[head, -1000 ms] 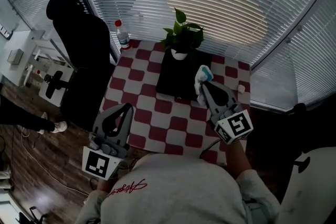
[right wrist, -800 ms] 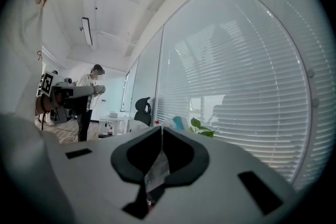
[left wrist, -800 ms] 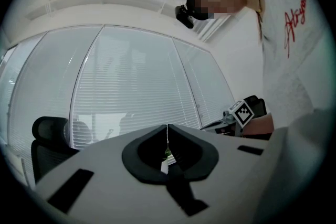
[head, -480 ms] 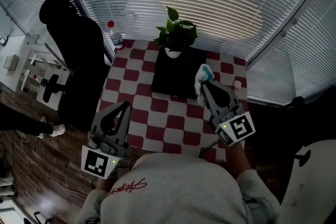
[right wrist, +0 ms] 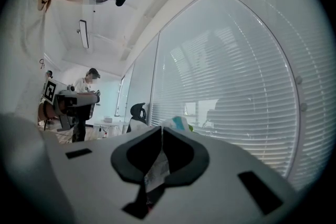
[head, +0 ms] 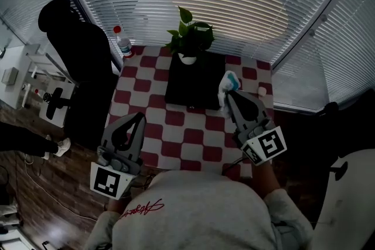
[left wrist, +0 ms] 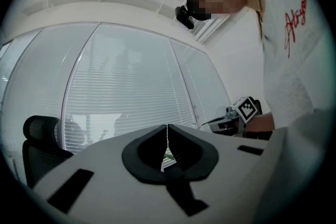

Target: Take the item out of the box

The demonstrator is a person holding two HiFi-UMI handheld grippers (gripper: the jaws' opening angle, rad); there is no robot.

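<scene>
So going left to right, with the black box (head: 193, 82) as the anchor: well off to its left there's a black office chair (head: 79, 61) beside the checkered table (head: 176, 137), and a water bottle (head: 122, 43) stands on the table's far left corner, near the box's back-left. The left gripper (head: 140, 116) hangs on the near-left side of the box, well apart from it. Its own view shows the jaws pinched together with nothing in them, so it's just idling. A potted plant (head: 190, 38) stands at the back edge of the box; can't tell if it's on the box or just behind it. At the box's right edge the right gripper (head: 228, 94) has its jaws clenched on the item (head: 228, 81), a small white packet with a teal top. In that gripper's view the packet is squeezed flat between the pads and pokes out past the tips. It looks lifted clear of the box, right over its right-hand edge. A small white thing (head: 262, 91) sits on the cloth further right. My read: the take-out is basically done and we're in the carry-away bit. Next it needs a bare patch of cloth just right of the box, a lowering of the packet, and only then opening the jaws so it doesn't drop or slide back in.
</scene>
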